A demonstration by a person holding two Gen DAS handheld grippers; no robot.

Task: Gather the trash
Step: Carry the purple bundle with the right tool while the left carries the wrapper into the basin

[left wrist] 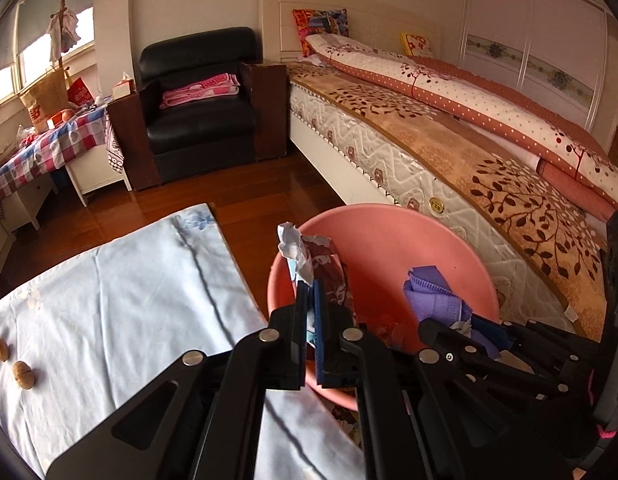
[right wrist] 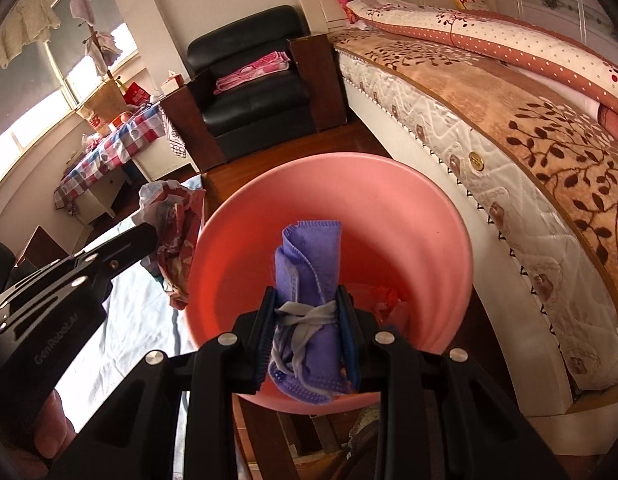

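A pink plastic basin (left wrist: pixel 393 248) (right wrist: pixel 409 216) stands between the table and the bed. My left gripper (left wrist: pixel 312 288) is shut on a crumpled red-and-white wrapper (left wrist: pixel 309 256), held over the basin's left rim; the wrapper also shows in the right wrist view (right wrist: pixel 177 236). My right gripper (right wrist: pixel 307 312) is shut on a folded purple mask (right wrist: pixel 309 264) with grey straps, held over the basin's inside; the mask also shows in the left wrist view (left wrist: pixel 429 292). Some red scraps (right wrist: pixel 389 300) lie in the basin's bottom.
A table with a pale blue cloth (left wrist: pixel 121 292) is at the left, with two walnuts (left wrist: pixel 13 360) on it. A bed (left wrist: pixel 469 140) runs along the right. A black armchair (left wrist: pixel 201 100) and a checked-cloth desk (left wrist: pixel 49 144) stand at the back.
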